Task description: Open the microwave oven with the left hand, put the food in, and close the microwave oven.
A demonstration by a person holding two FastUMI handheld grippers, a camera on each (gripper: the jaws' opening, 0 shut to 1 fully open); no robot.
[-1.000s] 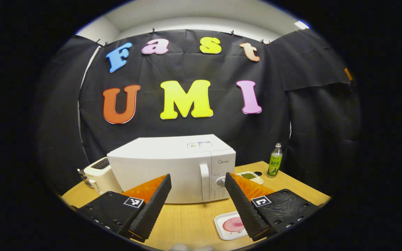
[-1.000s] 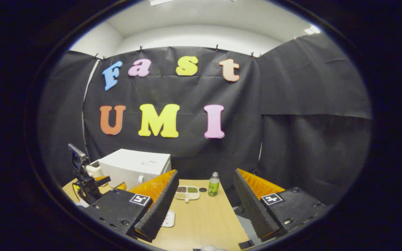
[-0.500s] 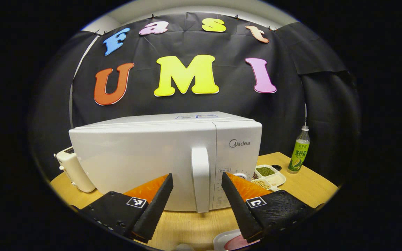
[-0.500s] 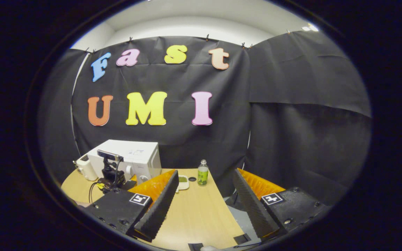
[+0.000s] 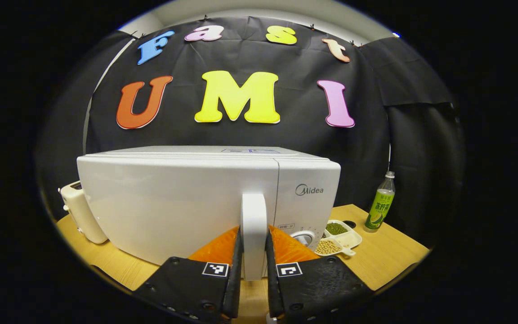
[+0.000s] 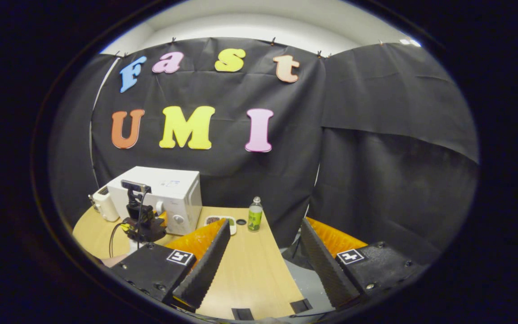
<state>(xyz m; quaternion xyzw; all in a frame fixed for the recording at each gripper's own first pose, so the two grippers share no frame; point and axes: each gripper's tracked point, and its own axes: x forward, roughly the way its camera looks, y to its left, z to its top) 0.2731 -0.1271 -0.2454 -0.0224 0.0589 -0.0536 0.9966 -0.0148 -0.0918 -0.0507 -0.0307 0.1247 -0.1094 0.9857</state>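
A white microwave (image 5: 173, 202) stands on the wooden table (image 5: 389, 252) with its door closed. Its upright white door handle (image 5: 253, 209) sits between the fingers of my left gripper (image 5: 254, 234), which is shut on it, one finger pressing each side. In the right gripper view the microwave (image 6: 169, 191) is far off at the left, with the left gripper (image 6: 144, 225) up against its front. My right gripper (image 6: 264, 224) is open and holds nothing. It hovers above the near right part of the table (image 6: 250, 270).
A cream toaster (image 5: 79, 211) stands left of the microwave. To its right are a white divided dish of beans (image 5: 337, 236), a small black cap (image 5: 350, 223) and a green drink bottle (image 5: 378, 209). The table's right edge runs under my right gripper.
My left gripper moved forward to the microwave and its fingers went from wide open to shut on the door handle. The right gripper stayed open and shifted only slightly.
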